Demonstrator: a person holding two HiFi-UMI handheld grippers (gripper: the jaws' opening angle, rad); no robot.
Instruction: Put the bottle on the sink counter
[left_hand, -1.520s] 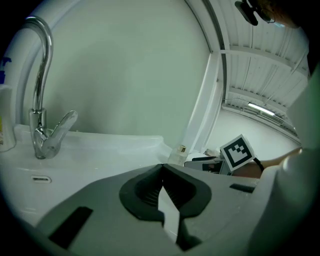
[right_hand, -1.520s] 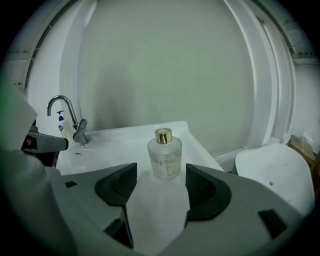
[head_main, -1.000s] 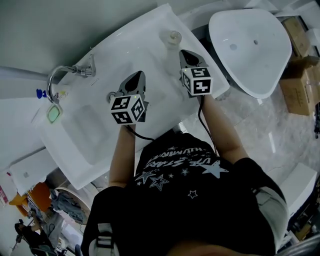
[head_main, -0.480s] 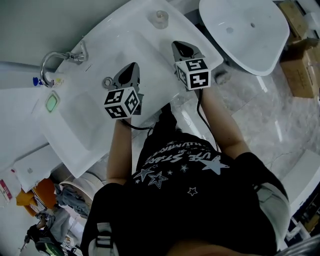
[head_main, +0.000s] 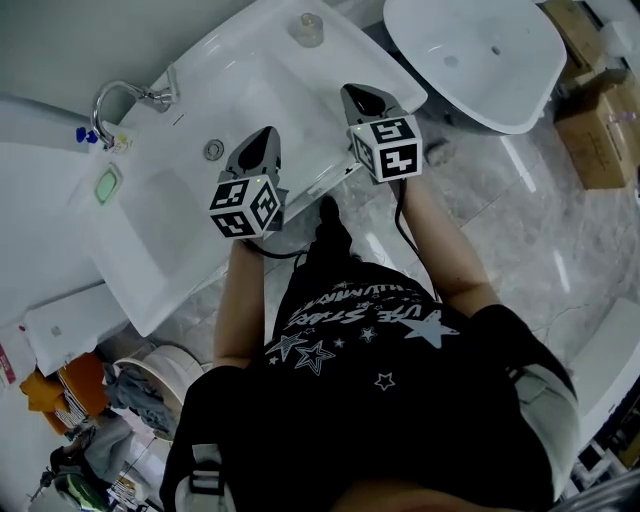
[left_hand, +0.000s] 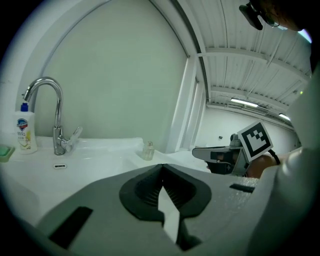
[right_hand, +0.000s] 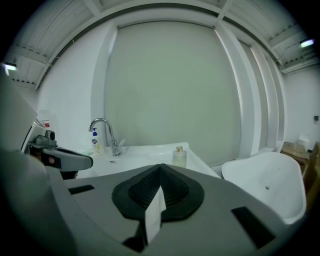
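right gripper (head_main: 356, 94) drawn back, farther from bottle (head_main: 307, 29)

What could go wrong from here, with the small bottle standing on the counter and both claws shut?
1. The bottle stands near the sink counter's back right corner, close to the edge; a knock might tip it off.
2. The right claw, shut and empty, hangs over the counter's front right edge; a careless forward sweep could strike the rim or reach the bottle.

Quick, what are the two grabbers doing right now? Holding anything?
Left gripper: closed, nothing between its jaws.
Right gripper: closed, nothing between its jaws.
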